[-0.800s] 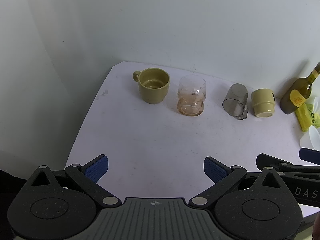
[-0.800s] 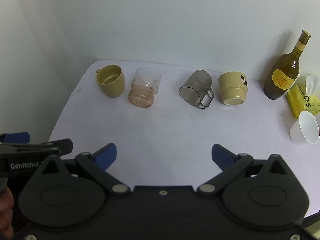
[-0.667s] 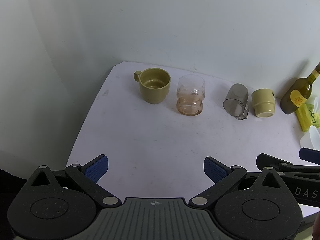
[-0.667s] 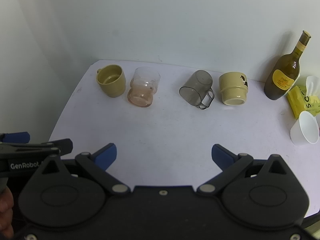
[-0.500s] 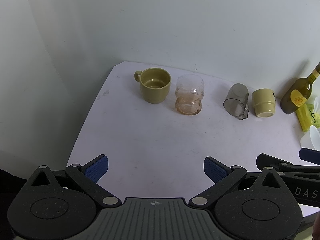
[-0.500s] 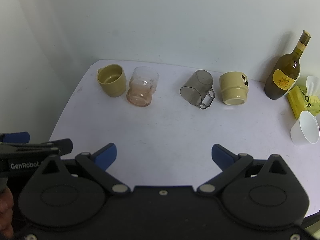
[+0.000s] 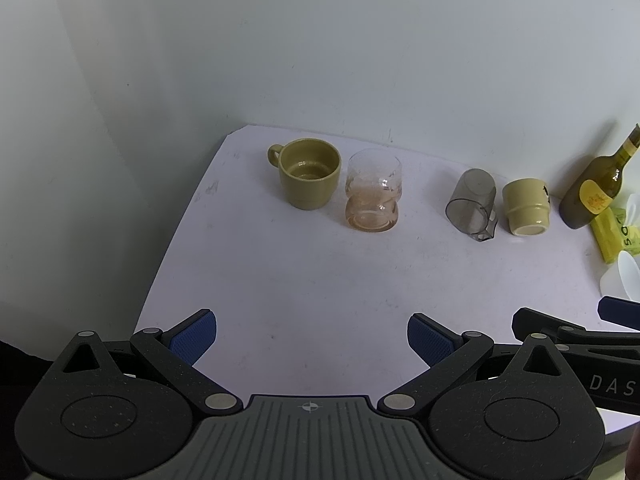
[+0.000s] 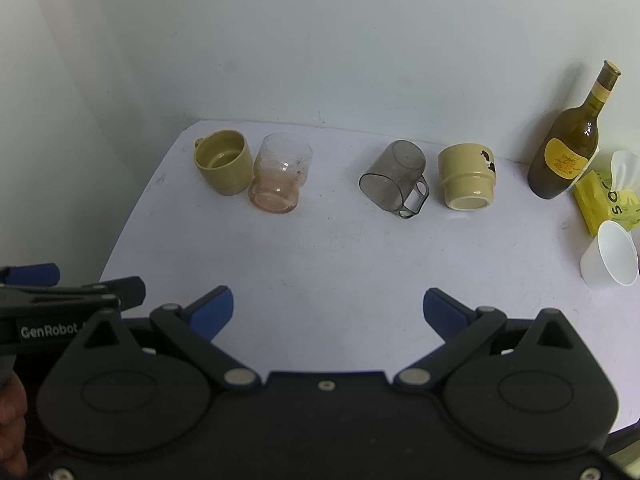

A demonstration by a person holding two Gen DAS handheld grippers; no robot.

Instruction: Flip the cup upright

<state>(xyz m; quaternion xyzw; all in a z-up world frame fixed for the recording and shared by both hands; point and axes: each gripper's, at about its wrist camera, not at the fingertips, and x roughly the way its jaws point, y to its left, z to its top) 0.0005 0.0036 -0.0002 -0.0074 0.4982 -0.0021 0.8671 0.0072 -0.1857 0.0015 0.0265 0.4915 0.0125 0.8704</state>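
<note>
A smoky grey plastic mug [image 8: 394, 178] lies on its side at the back of the white table [image 8: 340, 256], mouth towards me; it also shows in the left wrist view [image 7: 472, 204]. A cream cup [image 8: 468, 176] stands upside down to its right, also seen in the left wrist view [image 7: 525, 206]. An olive mug [image 7: 309, 173] and a pinkish glass [image 7: 373, 196] stand upright at the back left. My left gripper [image 7: 312, 336] is open and empty near the table's front edge. My right gripper [image 8: 328, 310] is open and empty, well short of the cups.
A dark wine bottle [image 8: 568, 148] stands at the back right. A yellow packet [image 8: 604, 200] and a white paper cup [image 8: 610, 256] on its side lie by the right edge. Walls close off the back and left.
The pinkish glass has slid slightly left towards the olive mug in both views. Both grippers stay open and almost still.
</note>
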